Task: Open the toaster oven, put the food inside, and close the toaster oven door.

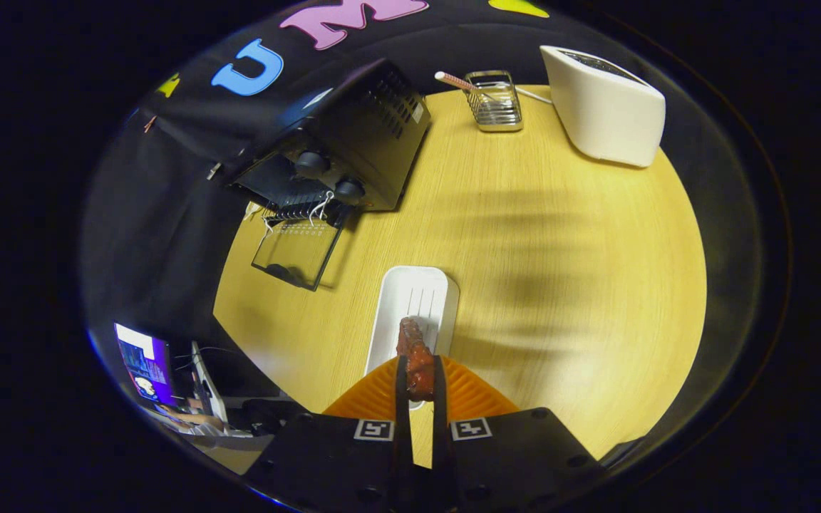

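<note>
Nearest the camera, the gripper [420,370] has its two fingers drawn close together, pinching a reddish-brown, glazed piece of meat [416,358] between them; both fingers press on its sides, and its far end sticks out beyond the fingertips. The food hangs above the near end of a white, oblong plastic tray [410,303] with rounded corners and a ribbed floor, which lies on the round, pale wooden table [560,271]. Whether the meat touches the tray cannot be told. Far and to the left of the tray stands the black metal toaster oven [353,135], seen tilted, with two dark round knobs [328,174] on its front. Its glass door [300,249] is folded down, open, resting toward the table, with a white string tied at its handle. At the far side of the table, a small silver wire basket [496,103] holds a pink striped straw [457,82]. Just right of it stands a white rounded toaster [603,103]. Off the table to the near left, a lit screen [143,363] glows above a cluttered desk.
</note>
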`<state>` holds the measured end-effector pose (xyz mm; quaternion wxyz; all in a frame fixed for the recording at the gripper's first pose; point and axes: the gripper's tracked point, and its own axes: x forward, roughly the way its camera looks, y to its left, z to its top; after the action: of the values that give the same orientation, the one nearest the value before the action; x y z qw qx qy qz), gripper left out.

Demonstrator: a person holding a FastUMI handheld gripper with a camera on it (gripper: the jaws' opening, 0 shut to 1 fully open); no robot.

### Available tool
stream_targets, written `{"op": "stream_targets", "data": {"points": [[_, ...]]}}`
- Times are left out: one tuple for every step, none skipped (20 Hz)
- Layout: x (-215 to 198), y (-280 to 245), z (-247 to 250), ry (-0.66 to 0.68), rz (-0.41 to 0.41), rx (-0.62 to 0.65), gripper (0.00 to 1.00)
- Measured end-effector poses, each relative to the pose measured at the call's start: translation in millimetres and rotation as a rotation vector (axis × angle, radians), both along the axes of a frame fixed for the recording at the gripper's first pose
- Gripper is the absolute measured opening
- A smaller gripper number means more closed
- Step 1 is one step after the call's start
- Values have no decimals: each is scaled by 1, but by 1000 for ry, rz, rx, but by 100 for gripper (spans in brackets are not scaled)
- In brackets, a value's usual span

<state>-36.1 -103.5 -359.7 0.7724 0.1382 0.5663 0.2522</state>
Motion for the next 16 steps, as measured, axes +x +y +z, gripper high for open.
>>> {"op": "stream_targets", "data": {"points": [[3,0,8,-33,-29,-7,14],[6,-1,18,-63,-65,-13,14],[6,0,29,-94,-93,-21,14],[6,3,38,-127,-117,-33,14],[5,6,48,-162,-139,-43,14],[5,13,59,-195,-162,-44,14],[2,23,71,-222,-186,-35,14],[0,36,82,-246,-206,-18,14],[-5,50,92,-269,-223,0,14],[-7,65,102,-290,-234,13,14],[-10,77,110,-310,-243,26,14],[-11,92,119,-327,-250,41,14],[-14,108,126,-339,-250,58,14],[-15,125,133,-355,-252,76,14],[-16,141,139,-369,-253,92,14],[-17,158,145,-380,-252,107,14]]}}
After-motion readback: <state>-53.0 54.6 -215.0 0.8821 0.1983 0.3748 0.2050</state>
